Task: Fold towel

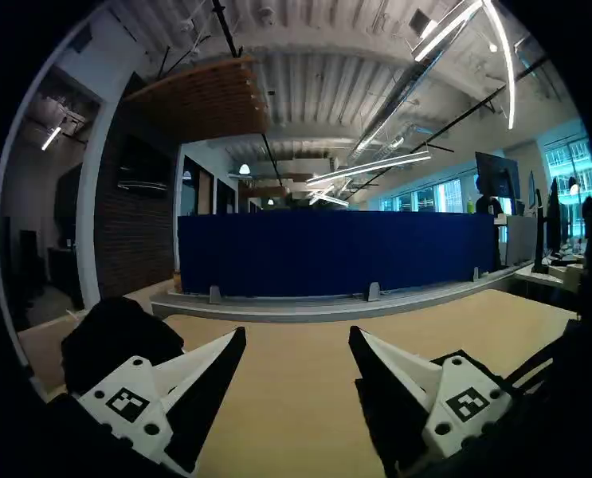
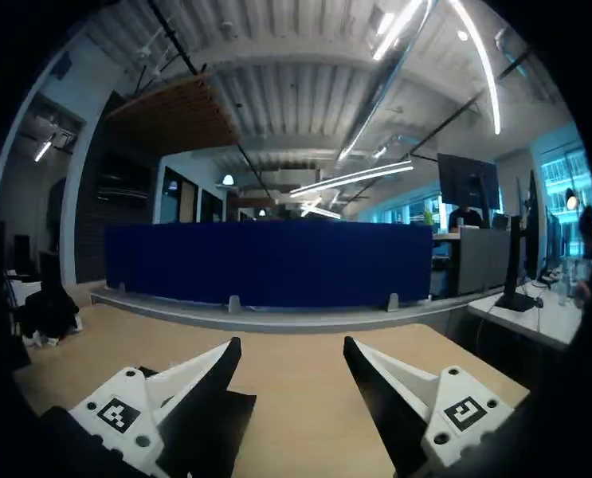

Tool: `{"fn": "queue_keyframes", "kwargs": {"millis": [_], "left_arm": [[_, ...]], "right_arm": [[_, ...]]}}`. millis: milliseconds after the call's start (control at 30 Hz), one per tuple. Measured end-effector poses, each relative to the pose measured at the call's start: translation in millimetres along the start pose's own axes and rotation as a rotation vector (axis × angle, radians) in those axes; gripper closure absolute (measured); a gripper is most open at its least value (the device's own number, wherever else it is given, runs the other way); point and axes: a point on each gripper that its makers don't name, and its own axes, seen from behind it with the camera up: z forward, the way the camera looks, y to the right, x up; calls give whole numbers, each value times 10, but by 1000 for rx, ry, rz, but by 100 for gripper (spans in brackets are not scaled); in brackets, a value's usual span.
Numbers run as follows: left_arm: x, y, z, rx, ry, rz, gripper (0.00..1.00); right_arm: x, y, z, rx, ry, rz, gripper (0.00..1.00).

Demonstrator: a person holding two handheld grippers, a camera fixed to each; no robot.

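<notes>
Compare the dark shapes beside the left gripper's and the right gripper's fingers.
The dark mound by the left gripper is raised and rounded; the dark sheet by the right gripper lies flat with a straight edge. The mound sits behind a finger; the sheet runs beneath one. Both are black, and both grippers are open.

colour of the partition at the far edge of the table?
The partition is dark blue, plain. It shows best in the left gripper view.
</notes>
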Motion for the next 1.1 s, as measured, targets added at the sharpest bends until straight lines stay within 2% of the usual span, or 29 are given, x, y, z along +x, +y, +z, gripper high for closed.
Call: {"fn": "queue_keyframes", "kwargs": {"millis": [200, 400, 567, 800, 967, 1100], "left_arm": [[188, 105, -23, -9, -19, 8, 4], [336, 288, 21, -64, -49, 22, 4], [360, 488, 46, -156, -109, 50, 4], [371, 752, 9, -296, -194, 85, 4], [381, 1000, -98, -428, -256, 67, 4], [356, 1048, -121, -472, -292, 37, 4]], "right_arm": [[391, 82, -12, 5, 6, -11, 1], [496, 119, 25, 26, -49, -60, 1], [450, -68, 13, 112, -135, -93, 1], [418, -377, -83, 252, -240, -102, 0], [371, -558, -172, 349, -322, -110, 0], [332, -610, -213, 383, -359, -126, 0]]}}
